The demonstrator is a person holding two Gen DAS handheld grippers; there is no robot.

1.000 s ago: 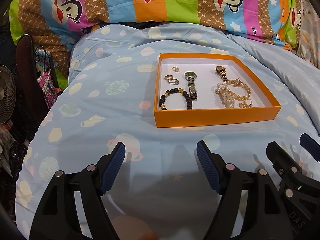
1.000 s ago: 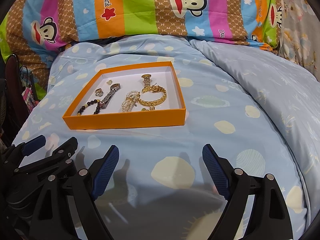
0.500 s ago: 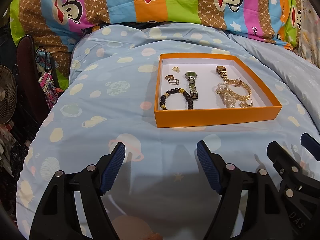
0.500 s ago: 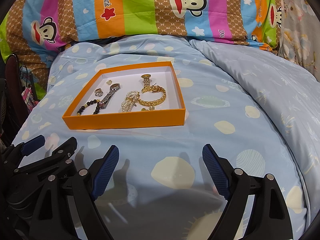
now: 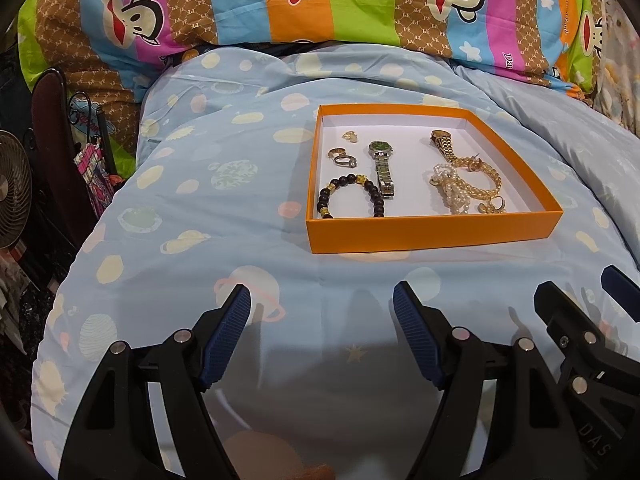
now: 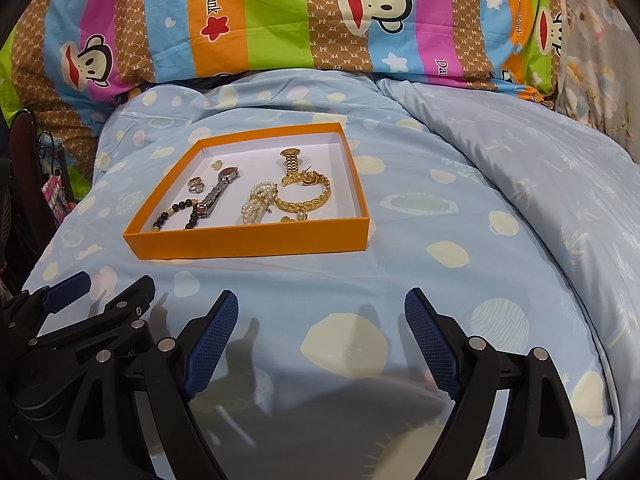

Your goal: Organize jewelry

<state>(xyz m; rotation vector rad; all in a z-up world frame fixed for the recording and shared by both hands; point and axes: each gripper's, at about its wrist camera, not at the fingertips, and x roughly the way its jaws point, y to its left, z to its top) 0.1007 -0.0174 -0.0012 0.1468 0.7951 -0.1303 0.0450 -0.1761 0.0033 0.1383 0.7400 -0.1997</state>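
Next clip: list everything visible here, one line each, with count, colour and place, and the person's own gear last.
tray: 1, orange with white floor, on the blue duvet
beaded bracelet: 1, dark with gold beads, tray front left
silver watch: 1, green dial, tray centre left
rings: 2 or so, gold and silver, tray left, behind the bracelet
small gold piece: 1, tray back left
gold watch: 1, tray back right
pearl strand: 1, white, tangled with the gold chain
gold chain bracelet: 1, tray right
duvet: 1, light blue with planets
striped cartoon bedding: behind, multicoloured
fan: 1, far left edge
left gripper: black, blue pads, jaws open, empty
right gripper: same, jaws open, empty
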